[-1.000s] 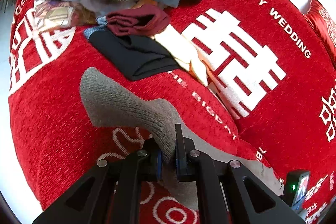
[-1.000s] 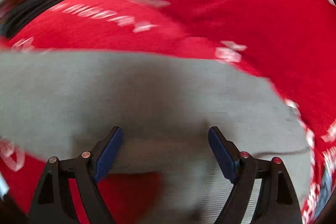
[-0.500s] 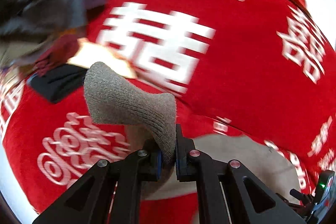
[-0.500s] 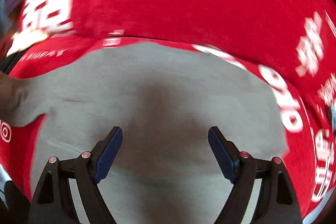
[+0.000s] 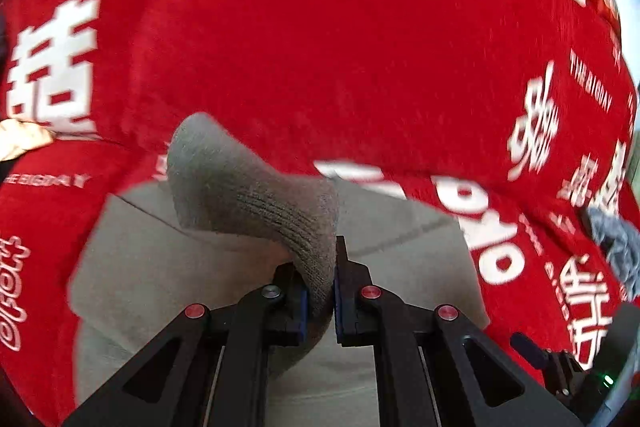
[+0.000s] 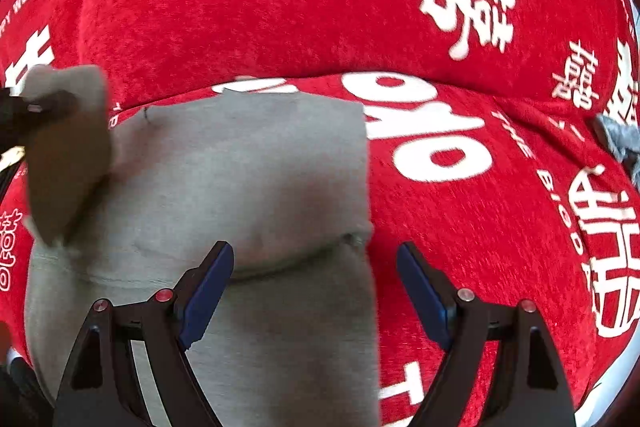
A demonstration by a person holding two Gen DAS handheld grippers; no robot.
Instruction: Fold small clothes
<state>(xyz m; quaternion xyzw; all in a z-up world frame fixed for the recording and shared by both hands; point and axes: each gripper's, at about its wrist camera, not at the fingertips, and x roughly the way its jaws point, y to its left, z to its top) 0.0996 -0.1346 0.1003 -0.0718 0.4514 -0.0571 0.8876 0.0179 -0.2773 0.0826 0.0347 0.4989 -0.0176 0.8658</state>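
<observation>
Grey ribbed sock [image 5: 256, 199], red blanket [image 6: 280, 7] with white lettering

garment [image 6: 248, 179] on bedspread [image 6: 280, 7], cuff [image 5: 248, 195] raised

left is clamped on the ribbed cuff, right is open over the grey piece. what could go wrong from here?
1. The left gripper pinches only a narrow bit of the ribbed cuff; it may slip out mid-fold.
2. The right gripper hangs open above the grey garment, so nothing pins it and it may drag across the red blanket.
</observation>
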